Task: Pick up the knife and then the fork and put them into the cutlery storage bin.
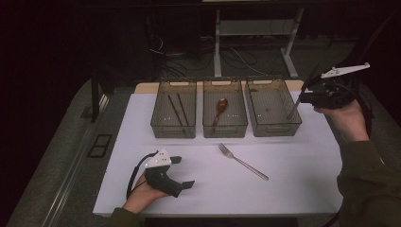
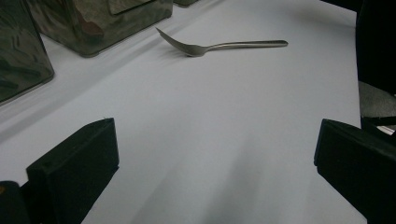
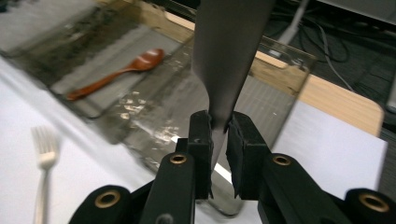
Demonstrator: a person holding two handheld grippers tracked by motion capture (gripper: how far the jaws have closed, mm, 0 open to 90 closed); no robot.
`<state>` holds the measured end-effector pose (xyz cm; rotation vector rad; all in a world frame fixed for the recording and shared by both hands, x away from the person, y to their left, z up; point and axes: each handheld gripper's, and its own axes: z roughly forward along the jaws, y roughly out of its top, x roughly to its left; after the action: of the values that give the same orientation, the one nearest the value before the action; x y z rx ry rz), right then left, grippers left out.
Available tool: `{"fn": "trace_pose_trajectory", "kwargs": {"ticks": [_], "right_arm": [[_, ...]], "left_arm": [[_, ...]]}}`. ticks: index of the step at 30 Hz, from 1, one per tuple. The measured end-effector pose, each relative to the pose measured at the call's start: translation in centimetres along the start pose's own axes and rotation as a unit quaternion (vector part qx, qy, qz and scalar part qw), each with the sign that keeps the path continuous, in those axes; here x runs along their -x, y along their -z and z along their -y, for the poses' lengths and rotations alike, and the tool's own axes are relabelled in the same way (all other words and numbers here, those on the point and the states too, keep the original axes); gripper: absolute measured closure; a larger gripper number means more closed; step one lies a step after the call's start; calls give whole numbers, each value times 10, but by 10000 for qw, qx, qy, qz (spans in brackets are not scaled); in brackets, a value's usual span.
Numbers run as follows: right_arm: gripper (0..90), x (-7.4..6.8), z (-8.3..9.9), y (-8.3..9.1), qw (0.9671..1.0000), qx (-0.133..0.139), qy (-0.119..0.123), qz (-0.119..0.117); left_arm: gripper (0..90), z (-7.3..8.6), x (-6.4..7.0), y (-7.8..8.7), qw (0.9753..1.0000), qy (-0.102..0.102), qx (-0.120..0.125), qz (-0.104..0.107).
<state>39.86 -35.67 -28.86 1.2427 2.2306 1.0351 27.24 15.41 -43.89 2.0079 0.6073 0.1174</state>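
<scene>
Right hand-held gripper (image 3: 218,140) clamped on knife (image 3: 229,56) above right bin (image 1: 273,108); lower slowly, blade flat. Left hand-held gripper (image 2: 210,158) wide, idle.

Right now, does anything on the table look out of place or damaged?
Only the fork stands out: it lies loose and slanted on the white table, outside the three bins, near the middle bin that holds a wooden spoon. Nothing looks spilled or damaged.

Muted colours on a white counter (image 1: 293,189)
Smoky translucent bins (image 1: 173,127), reddish-brown wooden spoon (image 1: 219,110), silver metal fork (image 1: 242,161), dull grey knife (image 3: 229,56).
</scene>
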Motion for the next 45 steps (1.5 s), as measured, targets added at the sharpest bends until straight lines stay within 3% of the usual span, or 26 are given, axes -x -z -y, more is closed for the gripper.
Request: {"fn": "trace_pose_trajectory", "kwargs": {"ticks": [8,19,22,33,41,42,45], "right_arm": [[789,13,4,-23,9974,-694,12,177],[788,14,8,-58,9916,-1282,7,156],[787,13,7,-70,9912,-1311,106,157],[787,17,0,-95,9941,-1073,-60,140],[788,14,5,-120,9907,-1347,-92,144],[823,14,6,-124,9904,-1377,-86,130],[816,13,8,-127,9918,-1258,-178,103]], "left_arm": [[0,0,0,0,10000,12,1,6],[0,0,0,-1,10000,17,-10,27],[0,0,0,-1,10000,12,-14,36],[0,0,1,-1,10000,3,-23,61],[0,0,1,-2,10000,9,-30,69],[0,0,1,-2,10000,9,-27,71],[0,0,1,-1,10000,10,-20,72]]}}
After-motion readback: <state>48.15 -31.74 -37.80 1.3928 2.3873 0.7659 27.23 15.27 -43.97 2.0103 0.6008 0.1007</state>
